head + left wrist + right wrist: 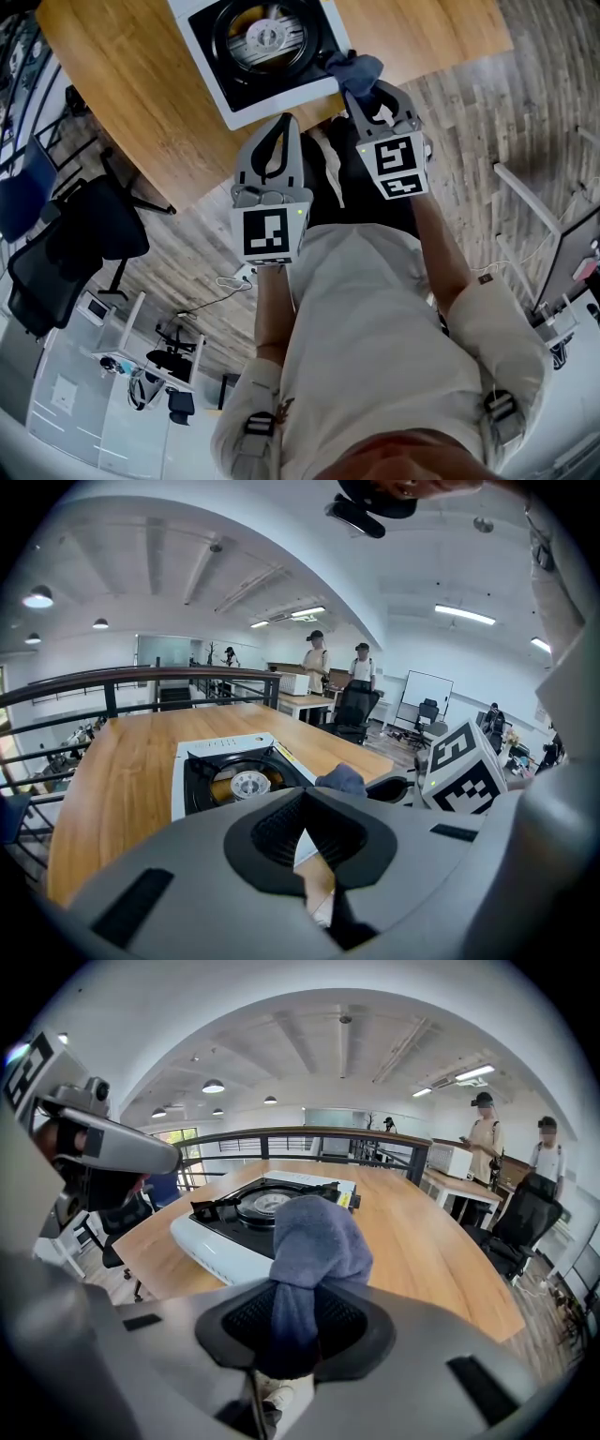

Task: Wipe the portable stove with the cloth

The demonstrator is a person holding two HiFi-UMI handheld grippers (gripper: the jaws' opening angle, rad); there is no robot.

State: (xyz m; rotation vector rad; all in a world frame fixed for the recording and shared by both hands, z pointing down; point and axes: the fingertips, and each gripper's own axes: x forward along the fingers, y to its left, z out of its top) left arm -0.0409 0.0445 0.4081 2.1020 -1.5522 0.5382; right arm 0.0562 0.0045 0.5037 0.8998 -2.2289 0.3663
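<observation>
Right gripper view: right gripper (298,1330) jaws clamped on cloth (312,1237), bunched above them. Portable stove (253,1213) lies just ahead, slightly left, on table (422,1241). Left gripper (305,841) jaws together, empty; right's nearer.

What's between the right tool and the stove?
The blue cloth. It is pinched in the right tool and bunches up in front of the stove, as the right gripper view shows.

The wooden worktop (122,84) has a rounded edge and stands on a plank floor (487,122). A white portable stove (265,49) sits on it, close to the near edge.
</observation>
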